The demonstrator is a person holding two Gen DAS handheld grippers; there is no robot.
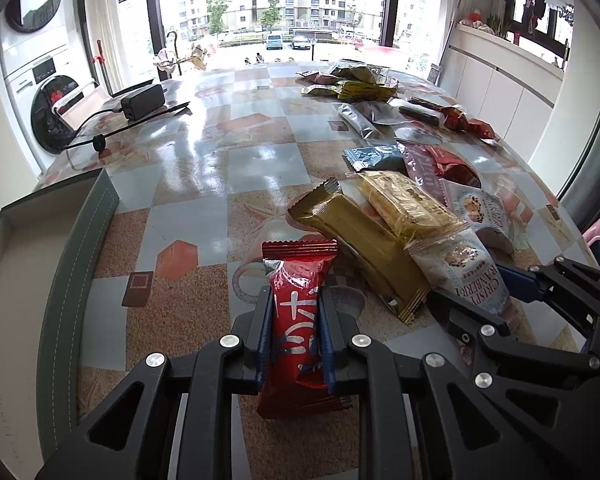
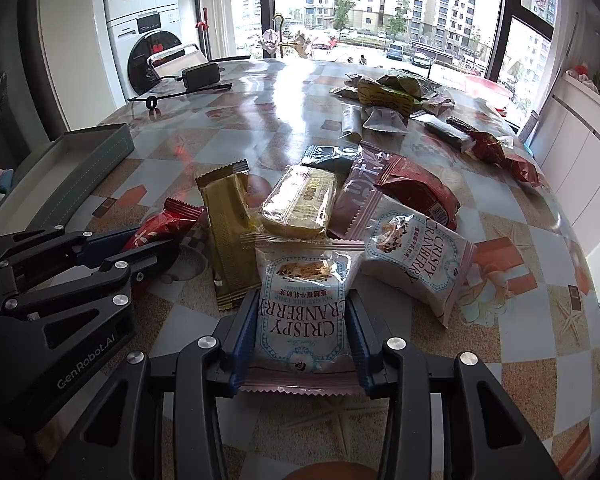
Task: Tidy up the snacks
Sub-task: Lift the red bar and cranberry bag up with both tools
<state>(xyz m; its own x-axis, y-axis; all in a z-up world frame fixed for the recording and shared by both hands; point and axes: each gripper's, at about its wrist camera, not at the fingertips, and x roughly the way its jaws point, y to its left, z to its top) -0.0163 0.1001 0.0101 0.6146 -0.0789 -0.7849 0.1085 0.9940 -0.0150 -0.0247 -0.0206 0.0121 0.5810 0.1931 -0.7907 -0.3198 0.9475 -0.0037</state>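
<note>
Apparently both grippers (image 1: 294, 320) (image 2: 300, 332) clamp snack packets (image 1: 296, 300) (image 2: 302, 312)

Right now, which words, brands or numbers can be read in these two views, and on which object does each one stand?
"CRISPY CRANBERRY", with "NOUGAT MILK CRISP": held white packet in the right hand-held gripper.
"CRISPY CRANBERRY": second white packet.
"GenRobot.AI": left hand-held gripper.
Large white characters, not legible to me: held red packet.
Print on the clear biscuit pack, the washing machine panel and the far snacks: too small or blurred.
</note>
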